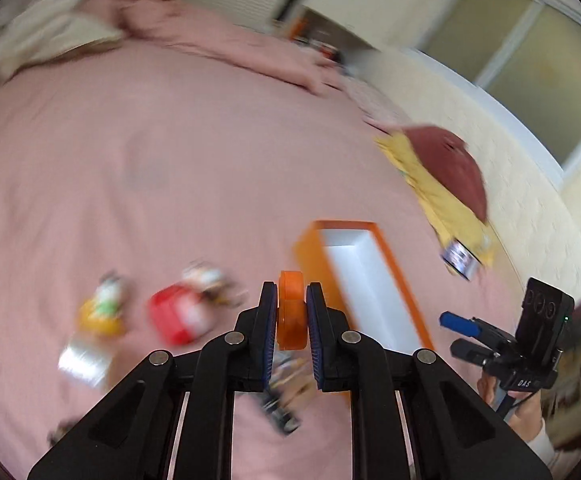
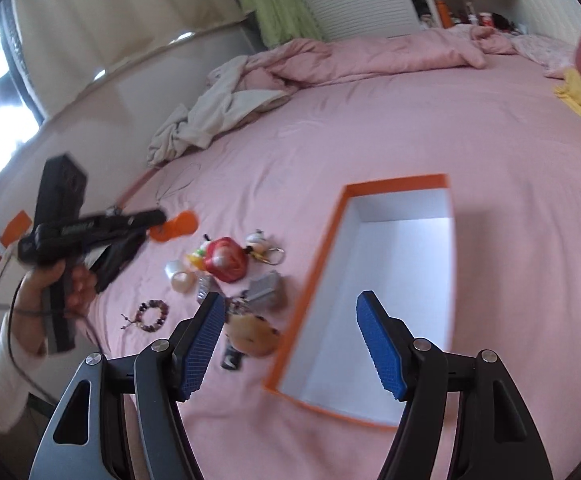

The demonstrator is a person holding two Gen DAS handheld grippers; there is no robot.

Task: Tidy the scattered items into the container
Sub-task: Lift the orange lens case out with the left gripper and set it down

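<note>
My left gripper (image 1: pixel 292 300) is shut on an orange round piece (image 1: pixel 291 310) and holds it above the pink bed, just left of the orange box with a white inside (image 1: pixel 366 280). The right wrist view shows that gripper at the left with the orange piece (image 2: pixel 176 226). My right gripper (image 2: pixel 290 336) is open and empty, over the near left rim of the box (image 2: pixel 402 264). Scattered left of the box lie a red pouch (image 2: pixel 226 260), a bead bracelet (image 2: pixel 152 314), small figures with a key ring (image 2: pixel 258 244), a white roll (image 2: pixel 180 276) and a tan round item (image 2: pixel 252 334).
A pink bedsheet (image 2: pixel 370 120) covers the bed, with a crumpled blanket and beige cloth (image 2: pixel 210 116) at the far side. A yellow cloth and maroon cushion (image 1: pixel 446 164) lie right of the box. The left wrist view is blurred.
</note>
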